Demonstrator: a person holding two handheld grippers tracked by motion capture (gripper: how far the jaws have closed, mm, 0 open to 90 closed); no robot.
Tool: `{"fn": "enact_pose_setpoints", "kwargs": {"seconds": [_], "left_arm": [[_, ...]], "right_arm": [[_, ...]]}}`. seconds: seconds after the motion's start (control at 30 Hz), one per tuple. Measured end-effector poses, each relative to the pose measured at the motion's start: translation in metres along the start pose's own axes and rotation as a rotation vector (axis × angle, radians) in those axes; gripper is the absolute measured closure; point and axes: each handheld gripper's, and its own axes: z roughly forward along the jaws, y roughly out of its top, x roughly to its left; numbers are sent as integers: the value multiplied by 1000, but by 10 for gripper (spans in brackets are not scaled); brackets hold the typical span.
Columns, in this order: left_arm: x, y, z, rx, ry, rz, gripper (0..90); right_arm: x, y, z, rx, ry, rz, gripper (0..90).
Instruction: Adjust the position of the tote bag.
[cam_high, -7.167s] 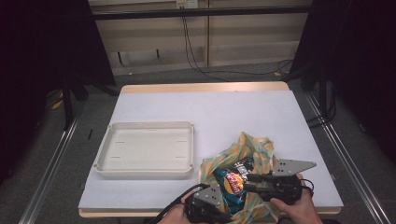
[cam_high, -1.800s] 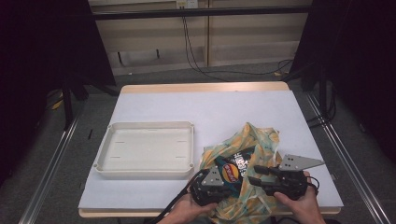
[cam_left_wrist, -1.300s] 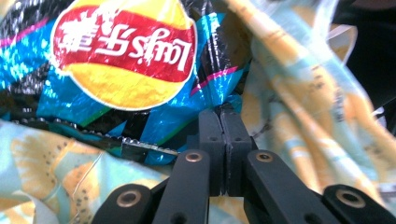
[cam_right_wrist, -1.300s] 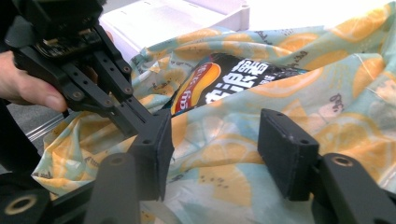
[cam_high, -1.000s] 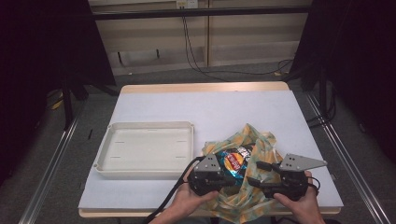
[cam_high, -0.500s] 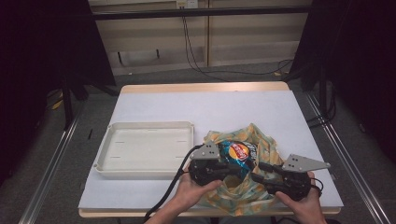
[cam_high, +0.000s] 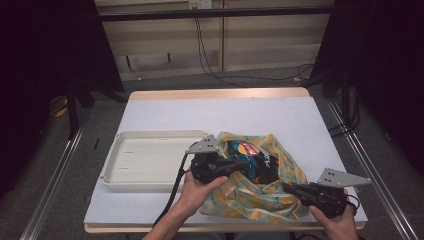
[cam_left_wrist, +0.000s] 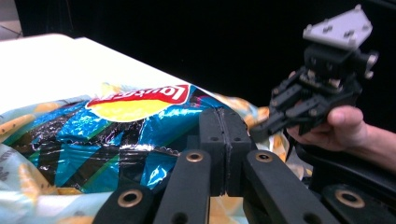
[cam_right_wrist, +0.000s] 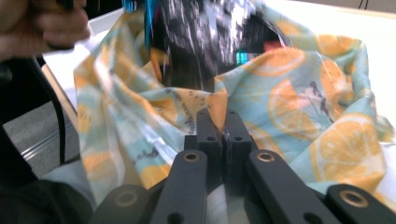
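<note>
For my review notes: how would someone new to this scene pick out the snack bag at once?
On the white table, right of the empty white tray, lies a crumpled cloth bag printed with orange slices. The chip bag sits in its opening, its edge pinched in the left gripper. It alone is glossy, black and blue, with a red-and-yellow logo.

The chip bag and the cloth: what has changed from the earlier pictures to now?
The left gripper, shut on the chip bag, carried it up toward the tray. The right gripper has just been closing and now pinches the cloth bag. Tray and table unchanged.
</note>
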Motion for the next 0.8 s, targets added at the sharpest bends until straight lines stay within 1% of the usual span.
{"fn": "enact_pose_setpoints", "kwargs": {"seconds": [0.13, 0.2, 0.27, 0.3, 0.33, 0.37, 0.4, 0.43, 0.47, 0.5, 0.57, 0.6, 0.67, 0.7, 0.73, 0.77, 0.8], "left_arm": [[1, 9, -1, -14, -1, 4, 899], [-1, 14, 0, -30, -12, -2, 898], [-2, 18, -1, -53, -25, -3, 898], [-2, 20, -1, -60, -35, -5, 898], [-2, 21, -2, -59, -31, -6, 898], [-3, 20, -2, -66, -40, -8, 898], [-5, 20, -3, -53, -36, 2, 898], [-7, 19, -2, -41, -19, 25, 898], [-7, 17, -2, -32, -19, 33, 898], [-7, 15, -2, -30, -36, 28, 898], [-6, 8, -1, -22, -47, 29, 897], [-6, 4, 0, -15, -46, 23, 897], [-6, -5, 2, 10, -59, 34, 897], [-8, -7, 2, 12, -65, 34, 897], [-8, -9, 3, 20, -71, 46, 897], [-9, -10, 3, 19, -75, 44, 898], [-10, -10, 4, 28, -83, 45, 897]], "right_arm": [[-1, -8, -1, 41, -3, 4, 889], [-2, -13, 0, 76, -6, 6, 892], [-1, -15, 2, 96, -12, -2, 893], [-1, -15, 3, 99, -2, -2, 892], [-1, -15, 3, 102, 0, -4, 888], [-2, -15, 4, 101, -2, -4, 876], [-2, -15, 4, 97, -2, 3, 834], [-3, -14, 3, 90, 6, 3, 764], [-2, -12, 1, 78, 9, 4, 728], [-2, -10, -2, 61, 14, 0, 711], [-1, -5, -7, 20, 29, -1, 612], [0, -3, -9, 5, 25, 2, 609], [0, 1, -14, -19, 35, -7, 597], [0, 4, -16, -35, 35, -1, 592], [0, 6, -17, -46, 36, -2, 591], [-1, 9, -18, -55, 36, -1, 591], [-2, 12, -18, -56, 34, -2, 590]]}}
